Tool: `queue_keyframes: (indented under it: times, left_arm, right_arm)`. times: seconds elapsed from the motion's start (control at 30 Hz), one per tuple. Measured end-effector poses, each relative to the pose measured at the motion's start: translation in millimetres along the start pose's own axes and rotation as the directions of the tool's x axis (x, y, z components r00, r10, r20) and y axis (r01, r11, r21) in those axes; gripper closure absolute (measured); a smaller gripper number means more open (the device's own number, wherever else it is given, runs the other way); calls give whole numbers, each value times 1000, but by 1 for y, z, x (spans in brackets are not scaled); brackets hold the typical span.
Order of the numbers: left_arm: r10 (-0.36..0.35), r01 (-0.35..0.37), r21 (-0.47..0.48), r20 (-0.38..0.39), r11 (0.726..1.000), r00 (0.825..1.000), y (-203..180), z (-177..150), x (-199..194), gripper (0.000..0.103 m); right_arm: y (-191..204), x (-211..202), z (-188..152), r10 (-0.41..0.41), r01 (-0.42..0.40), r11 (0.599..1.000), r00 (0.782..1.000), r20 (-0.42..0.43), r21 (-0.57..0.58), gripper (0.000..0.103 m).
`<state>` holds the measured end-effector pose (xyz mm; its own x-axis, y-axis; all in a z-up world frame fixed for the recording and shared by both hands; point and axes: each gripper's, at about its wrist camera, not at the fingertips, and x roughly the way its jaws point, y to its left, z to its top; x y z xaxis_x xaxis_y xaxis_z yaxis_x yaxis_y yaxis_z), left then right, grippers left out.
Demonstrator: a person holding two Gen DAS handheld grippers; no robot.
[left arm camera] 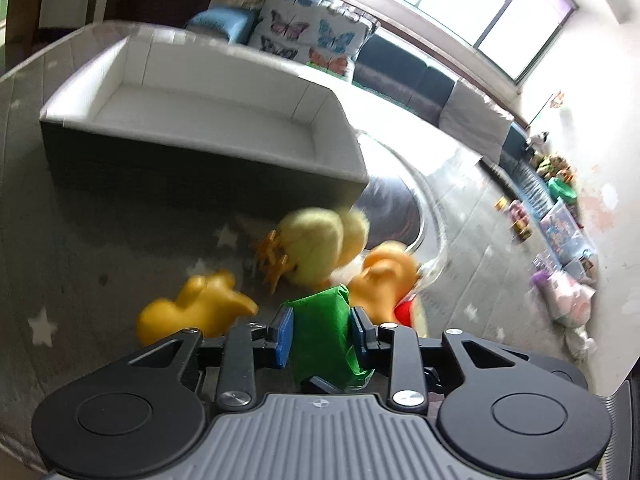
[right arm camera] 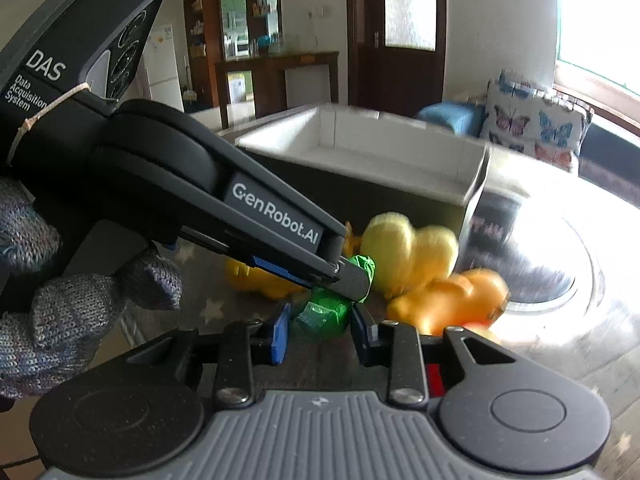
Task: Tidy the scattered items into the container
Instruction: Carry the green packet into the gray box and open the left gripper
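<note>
My left gripper (left arm camera: 320, 332) is shut on a green crinkly packet (left arm camera: 324, 332). In the right wrist view the left gripper (right arm camera: 344, 276) comes in from the left with the green packet (right arm camera: 320, 314) in its tips. My right gripper (right arm camera: 322, 330) stands open around the lower part of that packet; whether its pads touch it is unclear. On the table lie a yellow rubber duck (left arm camera: 196, 308), a pale yellow plush chick (left arm camera: 316, 244) and an orange rubber duck (left arm camera: 384, 276). The white open box (left arm camera: 208, 116) stands behind them, with nothing in the part I see.
A red item (left arm camera: 404, 312) lies beside the orange duck. The grey star-patterned cloth (left arm camera: 60, 260) covers the table. A shiny round metal tray (right arm camera: 552, 248) lies right of the box. Sofa and butterfly cushions (left arm camera: 308, 36) stand beyond.
</note>
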<state>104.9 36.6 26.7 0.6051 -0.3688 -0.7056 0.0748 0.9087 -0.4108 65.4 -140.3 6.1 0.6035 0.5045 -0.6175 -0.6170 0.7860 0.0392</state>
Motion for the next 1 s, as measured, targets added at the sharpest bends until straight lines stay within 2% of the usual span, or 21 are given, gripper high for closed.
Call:
queue_keyframes:
  times: [0.17, 0.4, 0.57, 0.7, 0.87, 1.0]
  left_arm:
    - [3, -5, 31, 69, 999, 998, -13, 31, -5, 71]
    - [-1, -4, 38, 125, 999, 992, -20, 83, 13, 73]
    - [-16, 17, -12, 94, 1000, 995, -11, 119, 48, 73]
    - [-20, 23, -59, 55, 998, 998, 1, 135, 76, 74]
    - [-26, 26, -106, 6, 994, 1000, 16, 139, 101, 74]
    - [-19, 18, -114, -12, 993, 1000, 22, 139, 113, 74]
  right_arm:
    - [-15, -1, 26, -14, 14, 1000, 997, 70, 2, 72]
    - [-47, 21, 71, -55, 60, 998, 990, 131, -30, 72]
    - [-78, 55, 96, -72, 74, 997, 992, 108, -20, 72]
    - [-95, 83, 105, -76, 77, 997, 995, 63, -10, 72]
    - [-107, 109, 104, -77, 77, 997, 997, 2, 5, 72]
    - [-109, 115, 99, -78, 78, 997, 997, -16, 13, 71]
